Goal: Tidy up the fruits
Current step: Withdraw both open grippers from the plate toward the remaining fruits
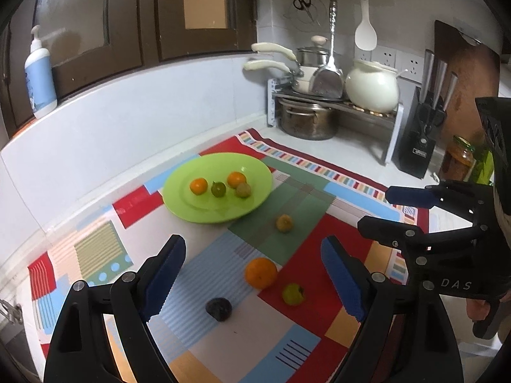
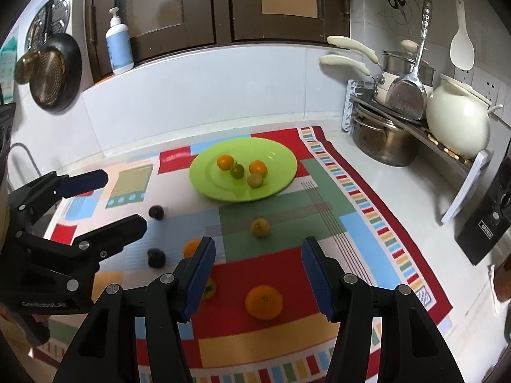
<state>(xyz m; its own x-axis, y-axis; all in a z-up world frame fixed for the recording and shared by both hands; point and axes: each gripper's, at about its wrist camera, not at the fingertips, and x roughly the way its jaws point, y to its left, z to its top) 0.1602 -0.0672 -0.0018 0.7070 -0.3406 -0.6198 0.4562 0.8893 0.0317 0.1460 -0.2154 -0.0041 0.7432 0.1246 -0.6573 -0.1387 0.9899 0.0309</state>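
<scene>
Kitchen counter w/ a patchwork mat (image 2: pixel 274 344) in red, green, blue blocks; brown cabinet doors above the backsplash, soap pump bottle (image 2: pixel 118 44) on the ledge, pot rack (image 2: pixel 412 121) w/ white pot (image 2: pixel 456 124) at 2 o'clock in the right wrist view.

Green plate (image 2: pixel 281 156) sits on the far part of the mat, 12 o'clock from both grippers. On it, 4 small fruits clustered near centre: two small oranges (image 2: pixel 225 161) (image 2: pixel 258 167), a green round one (image 2: pixel 237 171) between them, a yellowish one (image 2: pixel 255 180) touching the right-hand orange. All roundish, so no clear long axis; stem ends not readable.

Loose on the mat: a yellow fruit (image 2: pixel 260 227) just this side of the plate; a big orange (image 2: pixel 263 302) near the right gripper, stem dimple facing up; another orange (image 2: pixel 191 248) partly hidden behind the right gripper's left finger; two dark plums (image 2: pixel 156 212) (image 2: pixel 156 257) at 10 o'clock; a yellow-green fruit (image 1: pixel 293 293) w/ dark calyx pointing right, just beside the orange (image 1: pixel 260 272) in the left wrist view.

Left gripper (image 1: pixel 252 274): jaws wide apart, holding nothing, above the orange and a dark plum (image 1: pixel 218 309). Right gripper (image 2: pixel 258 274): jaws wide apart too, empty, big orange lying between the fingers' line of sight, not touched.
</scene>
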